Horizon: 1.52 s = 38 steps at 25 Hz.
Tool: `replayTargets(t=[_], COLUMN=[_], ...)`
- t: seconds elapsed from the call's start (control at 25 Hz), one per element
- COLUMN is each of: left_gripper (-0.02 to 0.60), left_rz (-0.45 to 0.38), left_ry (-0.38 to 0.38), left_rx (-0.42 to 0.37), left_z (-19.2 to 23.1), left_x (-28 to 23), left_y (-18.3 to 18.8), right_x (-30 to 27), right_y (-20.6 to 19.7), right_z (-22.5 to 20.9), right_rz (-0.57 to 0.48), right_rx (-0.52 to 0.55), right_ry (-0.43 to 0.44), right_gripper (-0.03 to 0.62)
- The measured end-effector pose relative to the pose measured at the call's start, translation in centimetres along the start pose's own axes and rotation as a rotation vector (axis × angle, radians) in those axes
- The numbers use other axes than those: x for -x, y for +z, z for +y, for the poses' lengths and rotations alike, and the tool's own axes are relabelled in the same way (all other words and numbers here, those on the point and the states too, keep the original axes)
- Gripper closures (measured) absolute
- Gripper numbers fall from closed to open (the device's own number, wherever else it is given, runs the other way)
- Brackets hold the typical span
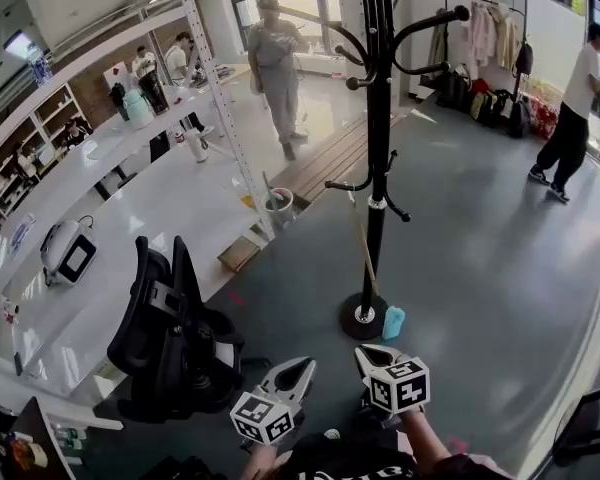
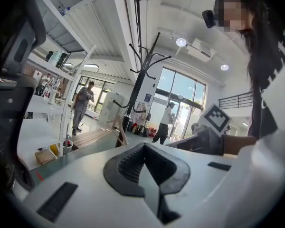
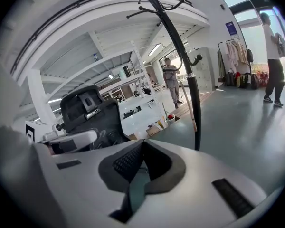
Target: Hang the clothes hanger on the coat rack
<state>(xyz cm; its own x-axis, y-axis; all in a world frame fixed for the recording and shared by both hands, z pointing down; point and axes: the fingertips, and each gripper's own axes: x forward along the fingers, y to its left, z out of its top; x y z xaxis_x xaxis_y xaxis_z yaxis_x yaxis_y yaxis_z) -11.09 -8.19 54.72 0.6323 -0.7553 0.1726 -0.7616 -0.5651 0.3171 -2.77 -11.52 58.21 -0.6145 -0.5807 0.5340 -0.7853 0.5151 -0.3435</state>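
The black coat rack (image 1: 378, 148) stands on the grey floor ahead of me, with curved hooks at several heights and a round base (image 1: 364, 316). It also shows in the left gripper view as the coat rack (image 2: 141, 75) and in the right gripper view as the coat rack (image 3: 185, 65). My left gripper (image 1: 305, 367) and right gripper (image 1: 365, 352) are held side by side, low and short of the base. Both are shut with nothing between the jaws, as the left gripper (image 2: 143, 146) and right gripper (image 3: 142, 143) views show. No clothes hanger is in any view.
A black office chair (image 1: 170, 328) stands close on my left beside a long white table (image 1: 130, 228). A thin wooden stick (image 1: 363, 248) leans on the rack, with a light blue object (image 1: 393, 322) by its base. One person (image 1: 275, 68) stands beyond the rack, another (image 1: 570, 108) at right near a garment rail (image 1: 485, 38).
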Motion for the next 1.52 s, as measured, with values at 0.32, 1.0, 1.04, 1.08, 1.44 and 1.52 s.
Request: replayTargets(t=[0.32,1.0,1.04,1.08,1.44,1.52], left_gripper=[0.583,0.581,0.582,0.581,0.581,0.583], left_rz=[0.038,-0.015,-0.017,-0.017,-0.016,-0.017], left_ry=[-0.079,-0.138,-0.137,-0.137,-0.121,-0.107], left_rx=[-0.002,0.001,0.004,0.007,0.008,0.008], left_z=[-1.2,-7.3,-7.9,-8.5,-12.2,-12.4], left_x=[5.5,7.5,7.5,7.4,7.1,7.2], left_y=[-2.5,-2.3,-2.5,-2.7,-3.2,-3.4], right_x=[2.1,8.1,8.6,9.1,12.2,12.4], right_y=[-5.2,-6.6,-6.9,-7.3,-9.9,-10.0], right_z=[5.5,7.7,7.7,7.7,6.5,6.6], right_rz=[-0.008,-0.041,-0.037,-0.032,0.01,0.014], right_rx=[-0.04,0.0,0.001,0.0,-0.014,-0.008], right_ry=[-0.057,-0.091,-0.085,-0.079,-0.048,-0.036], right_gripper=[0.583,0.583,0.583,0.583,0.583,0.583])
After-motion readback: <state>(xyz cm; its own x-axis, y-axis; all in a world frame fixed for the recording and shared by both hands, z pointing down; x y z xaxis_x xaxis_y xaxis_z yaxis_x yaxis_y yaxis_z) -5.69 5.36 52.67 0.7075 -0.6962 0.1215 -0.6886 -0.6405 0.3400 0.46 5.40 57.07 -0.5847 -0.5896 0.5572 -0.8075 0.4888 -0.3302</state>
